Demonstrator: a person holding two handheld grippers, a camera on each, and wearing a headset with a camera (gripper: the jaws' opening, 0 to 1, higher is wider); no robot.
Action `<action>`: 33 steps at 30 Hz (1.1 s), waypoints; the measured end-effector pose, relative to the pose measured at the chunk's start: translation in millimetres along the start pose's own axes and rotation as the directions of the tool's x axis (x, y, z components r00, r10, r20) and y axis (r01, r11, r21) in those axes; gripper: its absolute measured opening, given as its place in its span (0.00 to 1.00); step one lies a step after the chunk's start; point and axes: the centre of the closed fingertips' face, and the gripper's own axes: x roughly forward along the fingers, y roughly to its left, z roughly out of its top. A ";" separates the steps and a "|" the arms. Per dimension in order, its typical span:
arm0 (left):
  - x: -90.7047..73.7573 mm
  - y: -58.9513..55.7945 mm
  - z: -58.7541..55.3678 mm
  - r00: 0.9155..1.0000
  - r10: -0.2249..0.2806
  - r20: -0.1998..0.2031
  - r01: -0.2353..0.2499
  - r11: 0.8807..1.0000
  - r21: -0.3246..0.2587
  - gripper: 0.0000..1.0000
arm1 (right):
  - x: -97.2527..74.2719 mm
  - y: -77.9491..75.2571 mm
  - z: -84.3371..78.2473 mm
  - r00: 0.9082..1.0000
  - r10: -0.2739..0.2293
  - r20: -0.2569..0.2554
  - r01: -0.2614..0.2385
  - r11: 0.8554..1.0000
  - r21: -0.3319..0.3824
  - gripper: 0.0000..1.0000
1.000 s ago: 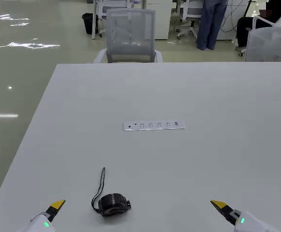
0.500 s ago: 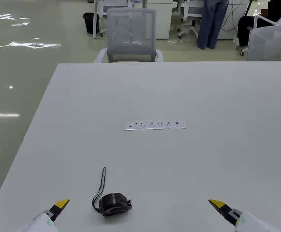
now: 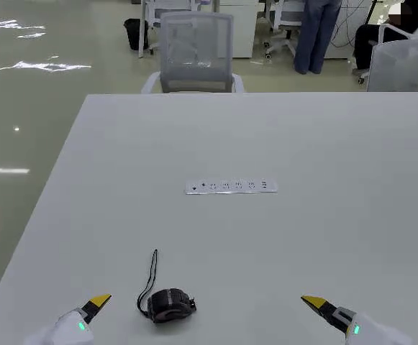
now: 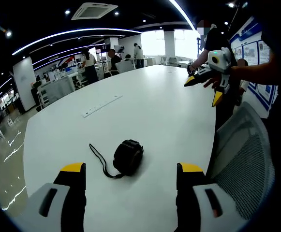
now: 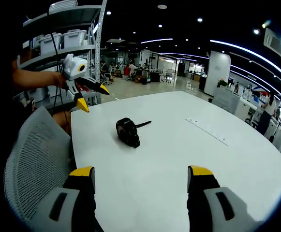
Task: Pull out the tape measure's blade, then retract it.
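Right now the tape measure (image 3: 169,305) sits on the white table (image 3: 302,144), close to the edge nearest you and nearer the left side than the right. It lies between your two tools. Your left hand-held gripper (image 3: 98,302) is near it on the left, not touching it. Your right hand-held gripper (image 3: 314,303) is well apart from it on the right. In each gripper view the two jaws are spread wide, and nothing is held between them.

The tape measure is a small, round, black case. In the head view it looks a bit wider than it is tall, so its long side runs left to right. A thin black cord (image 3: 150,277) is tied on at its left side. The cord lies flat on the table and runs away from you toward the far edge. You cannot tell from these pictures which side the blade comes out of.

You have lots of room. The table top is smooth and plain, and it stretches far ahead and far to the right. A flat white power strip (image 3: 230,187) sits in the middle of it, well apart from the tape measure. A grey mesh chair (image 3: 194,50) stands at the far edge. The jaw tips are yellow and the gripper bodies are white.
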 end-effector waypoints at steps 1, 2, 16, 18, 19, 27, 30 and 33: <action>1.5 -1.0 -0.4 1.000 -0.009 -0.006 0.009 1.000 0.005 0.72 | 1.2 -0.1 0.6 1.000 0.008 0.001 -0.008 1.000 -0.008 0.79; 2.5 -1.4 -0.5 1.000 -0.013 -0.009 0.013 1.000 0.009 0.71 | 1.6 0.3 1.4 1.000 0.013 0.001 -0.013 1.000 -0.016 0.78; 19.8 3.5 -1.9 0.998 -0.050 -0.047 0.053 0.995 0.079 0.63 | 20.1 -5.3 5.3 0.996 0.093 -0.016 -0.094 0.990 -0.104 0.68; 22.3 4.3 -2.2 0.997 -0.052 -0.050 0.057 0.995 0.087 0.62 | 22.4 -5.7 5.5 0.995 0.102 -0.018 -0.103 0.988 -0.113 0.67; 24.0 4.6 -2.2 0.997 -0.054 -0.055 0.059 0.994 0.091 0.62 | 24.3 -6.1 5.4 0.994 0.108 -0.021 -0.110 0.987 -0.118 0.66; 38.8 5.3 -1.7 0.995 -0.068 -0.068 0.075 0.992 0.100 0.59 | 37.9 -11.0 2.8 0.989 0.141 -0.045 -0.146 0.977 -0.153 0.63; 43.9 5.8 -0.3 0.995 -0.070 -0.075 0.077 0.992 0.099 0.57 | 42.7 -12.7 3.3 0.987 0.153 -0.055 -0.160 0.973 -0.165 0.61; 49.5 6.1 -1.1 0.994 -0.074 -0.078 0.082 0.992 0.099 0.56 | 47.2 -14.1 4.4 0.985 0.161 -0.059 -0.169 0.970 -0.175 0.61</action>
